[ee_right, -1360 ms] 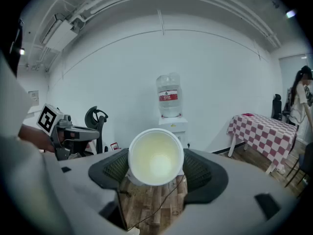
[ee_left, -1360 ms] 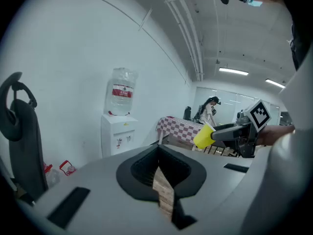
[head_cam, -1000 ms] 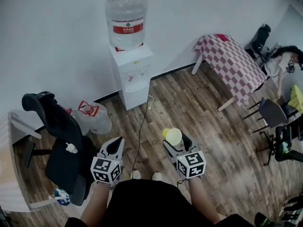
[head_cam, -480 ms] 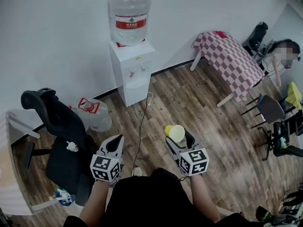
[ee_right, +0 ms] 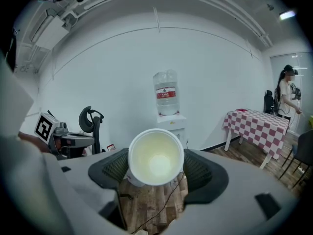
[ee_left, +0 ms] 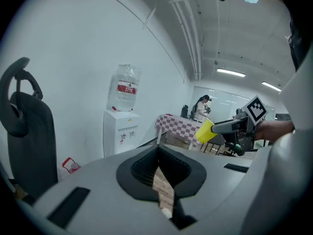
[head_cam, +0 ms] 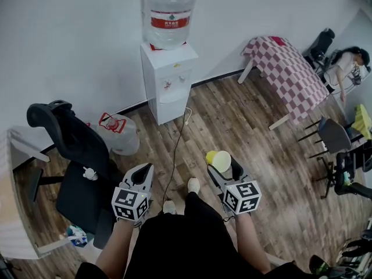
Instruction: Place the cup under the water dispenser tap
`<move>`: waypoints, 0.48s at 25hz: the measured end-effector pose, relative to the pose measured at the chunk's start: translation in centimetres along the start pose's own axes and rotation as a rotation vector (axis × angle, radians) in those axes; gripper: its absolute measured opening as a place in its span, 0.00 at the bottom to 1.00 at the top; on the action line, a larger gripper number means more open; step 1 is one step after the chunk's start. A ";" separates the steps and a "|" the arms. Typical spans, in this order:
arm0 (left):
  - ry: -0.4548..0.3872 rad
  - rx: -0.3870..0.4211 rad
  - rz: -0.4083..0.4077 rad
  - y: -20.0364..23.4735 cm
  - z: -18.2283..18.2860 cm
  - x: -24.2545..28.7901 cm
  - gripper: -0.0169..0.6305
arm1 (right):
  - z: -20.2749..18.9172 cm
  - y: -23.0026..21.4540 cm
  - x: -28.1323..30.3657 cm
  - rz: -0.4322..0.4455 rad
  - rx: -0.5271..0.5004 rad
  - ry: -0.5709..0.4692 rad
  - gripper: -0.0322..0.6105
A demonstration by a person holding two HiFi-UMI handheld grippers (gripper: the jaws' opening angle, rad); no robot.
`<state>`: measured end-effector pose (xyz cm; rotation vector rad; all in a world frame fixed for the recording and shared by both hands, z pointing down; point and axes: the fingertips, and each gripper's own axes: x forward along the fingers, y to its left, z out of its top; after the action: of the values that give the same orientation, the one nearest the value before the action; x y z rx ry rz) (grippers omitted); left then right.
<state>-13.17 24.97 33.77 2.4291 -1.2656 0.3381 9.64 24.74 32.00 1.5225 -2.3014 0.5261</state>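
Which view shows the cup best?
Right gripper view: the cup sits centred in the right gripper, mouth facing the camera, inside empty. Head view shows it small from above; left gripper view shows only its yellow side, far off.

One cup [head_cam: 221,160], one water dispenser [head_cam: 168,83], two water bottles [head_cam: 168,13] [head_cam: 116,133], one checkered table [head_cam: 288,74].

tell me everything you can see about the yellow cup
The cup is yellow outside and pale inside, plain and tapered. It looks like plastic or paper, and empty. It is clamped between the jaws of the right tool, tipped on its side with its mouth facing back along the tool and its base pointing ahead. It is held above the floor, well short of the water dispenser at the wall.
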 end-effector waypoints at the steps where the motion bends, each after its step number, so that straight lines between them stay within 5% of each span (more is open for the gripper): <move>1: 0.002 -0.001 0.000 0.1 0.1 0.3 0.05 | 0.1 -0.1 0.3 0.004 0.001 0.001 0.60; 12: 0.033 -0.005 0.044 1.6 1.6 6.1 0.05 | 1.3 -4.2 5.7 0.065 0.022 0.023 0.60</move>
<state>-10.93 18.96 34.96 2.3843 -1.3061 0.3848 11.31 18.03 33.99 1.4481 -2.3413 0.5856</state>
